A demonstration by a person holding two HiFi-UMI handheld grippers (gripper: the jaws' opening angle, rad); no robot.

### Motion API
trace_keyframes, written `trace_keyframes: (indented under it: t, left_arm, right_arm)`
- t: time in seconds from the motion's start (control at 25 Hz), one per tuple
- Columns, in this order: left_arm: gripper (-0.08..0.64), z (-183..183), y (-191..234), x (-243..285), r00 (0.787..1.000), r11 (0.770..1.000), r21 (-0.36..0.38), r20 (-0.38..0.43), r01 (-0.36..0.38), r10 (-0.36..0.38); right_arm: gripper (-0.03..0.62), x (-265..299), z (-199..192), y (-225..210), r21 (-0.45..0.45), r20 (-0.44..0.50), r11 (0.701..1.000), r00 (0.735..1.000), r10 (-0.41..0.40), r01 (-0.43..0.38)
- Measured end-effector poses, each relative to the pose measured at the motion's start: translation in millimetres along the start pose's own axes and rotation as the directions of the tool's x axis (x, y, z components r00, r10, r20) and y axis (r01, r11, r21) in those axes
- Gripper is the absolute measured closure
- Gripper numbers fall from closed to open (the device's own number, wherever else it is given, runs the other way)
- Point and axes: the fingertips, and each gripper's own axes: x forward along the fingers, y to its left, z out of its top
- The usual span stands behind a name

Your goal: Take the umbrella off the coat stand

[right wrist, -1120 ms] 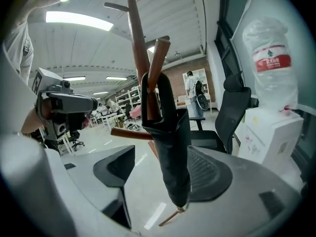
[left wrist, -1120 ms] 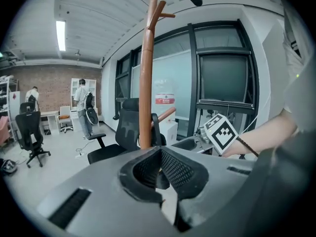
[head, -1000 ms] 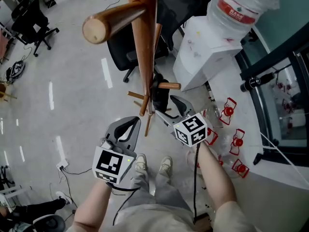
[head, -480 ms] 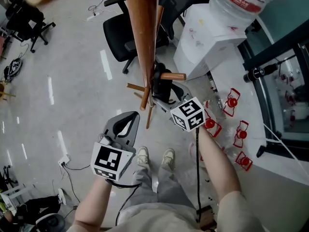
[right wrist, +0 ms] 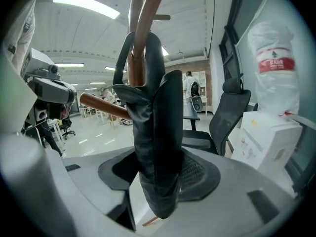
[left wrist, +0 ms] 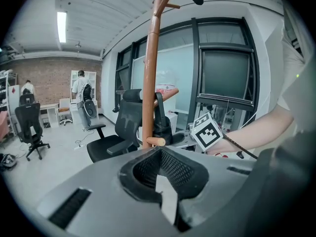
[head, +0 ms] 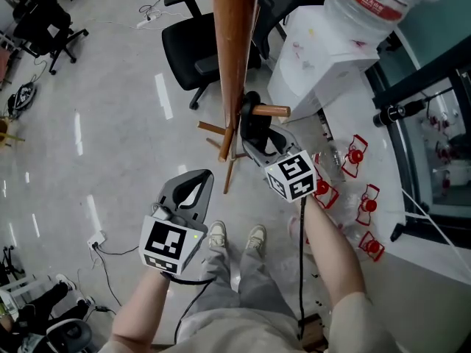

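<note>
While the umbrella (right wrist: 155, 122) hangs on the coat stand (right wrist: 135, 9), the right hand-held gripper (right wrist: 158, 168), jaws just closing, pinches it.

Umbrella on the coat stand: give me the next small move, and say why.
Probably lift the right gripper straight up. Its jaws have just been closing and the folded umbrella fills the gap between them, while its strap loop hangs over the upward-slanting peg, so it must rise to slip off.
</note>
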Motion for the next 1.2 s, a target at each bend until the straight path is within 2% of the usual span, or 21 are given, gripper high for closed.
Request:
trace_keyframes:
  t: [0.2, 0.48, 0.68, 1.0, 1.2]
  left_arm:
    - [0.552, 4, -4, -10, 1.000, 1.000, 0.013, 0.006, 0.005, -0.005]
    - [0.552, 15, -16, -24, 1.000, 0.999, 0.035, 0.018, 0.019, -0.020]
    - [0.552, 35, -25, -34, 0.998, 0.998, 0.065, 0.048, 0.026, -0.029]
    - [0.552, 100, -40, -53, 0.988, 0.991, 0.130, 0.147, 0.023, -0.042]
    - [0.552, 156, -56, -71, 0.961, 0.993, 0.083, 0.257, 0.083, -0.102]
  right_arm:
    - [0.370, -21, 21, -2, 0.056, 0.065, 0.998, 0.997, -0.034, 0.030]
    - [0.369, -61, 57, -17, 0.082, 0.132, 0.993, 0.986, -0.100, 0.090]
    - [0.368, -100, 88, -20, 0.011, 0.170, 0.988, 0.974, -0.151, 0.151]
    - [0.368, -173, 152, -11, -0.016, 0.257, 0.975, 0.943, -0.212, 0.223]
    - [0.368, -223, 199, -5, 0.014, 0.308, 0.966, 0.918, -0.250, 0.258]
